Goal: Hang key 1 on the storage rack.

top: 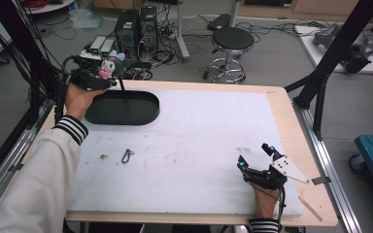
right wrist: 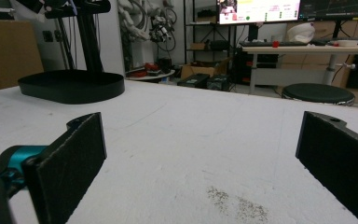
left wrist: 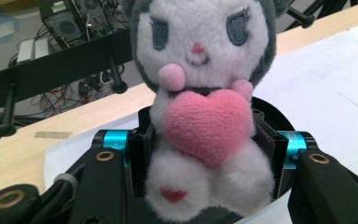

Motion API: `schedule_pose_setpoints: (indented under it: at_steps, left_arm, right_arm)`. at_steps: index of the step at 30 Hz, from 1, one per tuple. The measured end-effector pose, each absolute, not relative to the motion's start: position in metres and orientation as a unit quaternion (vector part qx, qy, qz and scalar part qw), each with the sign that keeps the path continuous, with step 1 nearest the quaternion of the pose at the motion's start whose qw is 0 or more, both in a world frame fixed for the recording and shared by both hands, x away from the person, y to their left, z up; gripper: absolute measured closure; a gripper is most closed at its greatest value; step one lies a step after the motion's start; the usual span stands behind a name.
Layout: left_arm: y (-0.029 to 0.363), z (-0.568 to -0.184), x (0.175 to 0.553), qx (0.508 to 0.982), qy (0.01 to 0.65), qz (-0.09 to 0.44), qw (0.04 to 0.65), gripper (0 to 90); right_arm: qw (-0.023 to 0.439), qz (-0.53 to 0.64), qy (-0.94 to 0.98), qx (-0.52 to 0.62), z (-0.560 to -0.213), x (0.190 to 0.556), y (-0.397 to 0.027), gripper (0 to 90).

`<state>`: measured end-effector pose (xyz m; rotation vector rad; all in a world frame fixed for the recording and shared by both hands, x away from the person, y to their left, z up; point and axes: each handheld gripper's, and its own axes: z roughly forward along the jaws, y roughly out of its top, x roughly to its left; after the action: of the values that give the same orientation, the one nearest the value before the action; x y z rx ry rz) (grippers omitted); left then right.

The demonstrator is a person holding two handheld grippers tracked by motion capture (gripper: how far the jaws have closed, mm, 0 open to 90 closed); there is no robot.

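A white and grey plush toy point(left wrist: 200, 107) hugging a pink heart sits upright between the jaws of my left gripper point(left wrist: 205, 149), whose pads press on its sides. In the high view the left gripper point(top: 98, 76) holds the plush toy point(top: 108, 67) above the far left rim of a black oval tray point(top: 121, 108). My right gripper point(top: 256, 156) rests low on the white mat near the table's front right, its jaws wide apart with nothing between them; in its own view the right gripper point(right wrist: 200, 158) faces the black oval tray point(right wrist: 72, 86) across the mat.
A small metal clip point(top: 127, 155) lies on the white mat point(top: 189, 145) at front left. Black frame posts point(top: 328, 73) rise at the table's right edge. A round stool point(top: 230, 43) and computer towers point(top: 136, 26) stand on the floor beyond the far edge.
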<state>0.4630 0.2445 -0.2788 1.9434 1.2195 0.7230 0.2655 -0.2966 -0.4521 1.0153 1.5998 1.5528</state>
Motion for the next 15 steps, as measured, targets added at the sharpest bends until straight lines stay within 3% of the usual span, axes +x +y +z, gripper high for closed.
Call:
schedule_pose_setpoints:
  at_steps: [15]
  left_arm:
    - [0.250,-0.295,0.458,0.755,0.489,0.281,0.334,51.2]
  right_arm:
    - [0.341,0.596,0.615,0.389,-0.452,0.265,-0.296,0.8]
